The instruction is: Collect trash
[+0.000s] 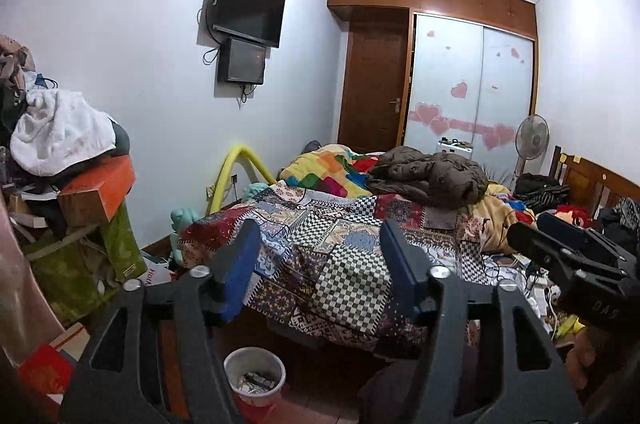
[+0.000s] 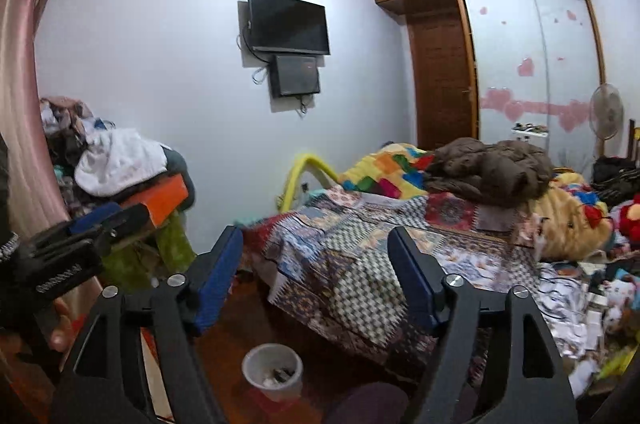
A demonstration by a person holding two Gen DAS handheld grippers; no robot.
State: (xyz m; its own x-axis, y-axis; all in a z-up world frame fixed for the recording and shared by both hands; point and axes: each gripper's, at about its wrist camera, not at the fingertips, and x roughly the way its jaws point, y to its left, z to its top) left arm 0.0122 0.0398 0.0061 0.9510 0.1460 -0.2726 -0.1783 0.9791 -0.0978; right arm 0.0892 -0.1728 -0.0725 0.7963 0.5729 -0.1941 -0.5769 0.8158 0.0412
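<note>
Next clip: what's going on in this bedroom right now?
A person holds a claw in each hand, both raised and pointing across a cluttered bedroom toward the bed. The left claw and right claw are both open, with nothing between their fingers. A white trash bucket stands on the floor by the foot of the bed, with some scraps already in it. Loose papers and clutter lie on the bed's right side.
</note>
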